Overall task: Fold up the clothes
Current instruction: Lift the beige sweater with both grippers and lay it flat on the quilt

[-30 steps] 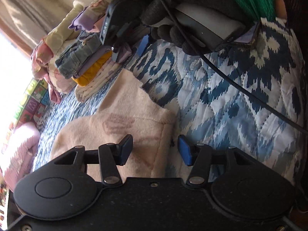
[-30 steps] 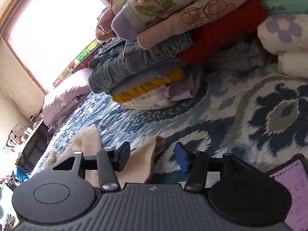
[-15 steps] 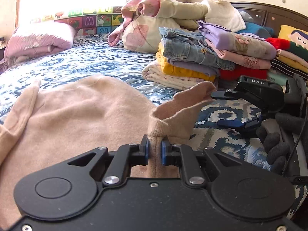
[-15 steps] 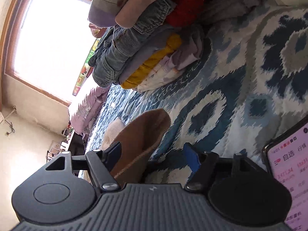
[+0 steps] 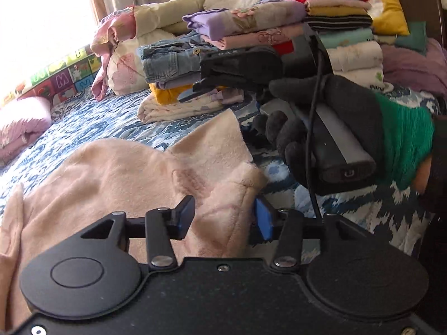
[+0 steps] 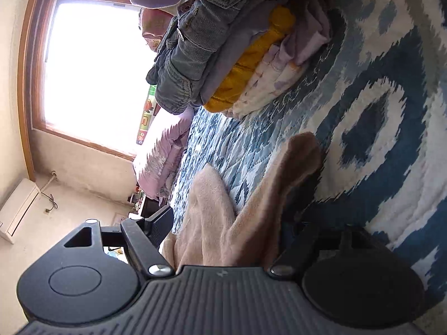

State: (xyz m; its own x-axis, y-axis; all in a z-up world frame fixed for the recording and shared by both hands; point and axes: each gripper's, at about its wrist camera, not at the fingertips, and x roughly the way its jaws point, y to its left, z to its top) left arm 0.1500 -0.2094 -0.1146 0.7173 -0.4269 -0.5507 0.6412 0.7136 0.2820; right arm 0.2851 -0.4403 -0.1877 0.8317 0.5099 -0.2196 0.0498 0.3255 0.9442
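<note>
A pale pink fleece garment [image 5: 117, 178] lies spread on the blue patterned bedspread [image 5: 349, 203]. My left gripper [image 5: 225, 212] hovers over its near corner, jaws opening, with the cloth between the pads but not pinched. In the left wrist view a gloved hand [image 5: 335, 117] holds my right gripper [image 5: 237, 69] beyond the garment's raised corner. The right wrist view is rolled onto its side. There my right gripper [image 6: 226, 226] has its jaws opening wide around an upright fold of the pink garment [image 6: 251, 203]. One finger [image 6: 159, 223] shows; the other is hidden behind the cloth.
Stacks of folded clothes [image 5: 251, 28] fill the far side of the bed, with jeans [image 6: 190, 55] and a yellow piece [image 6: 251, 64] nearest. A pink pillow [image 5: 19, 122] lies at the left by the window [image 6: 92, 69]. A yellow cushion [image 5: 385, 2] leans on the headboard.
My left gripper, shut on the garment's cuff half a second ago, has let go and the cloth has dropped flat. My right gripper has rolled, sunk and widened around a fold.
</note>
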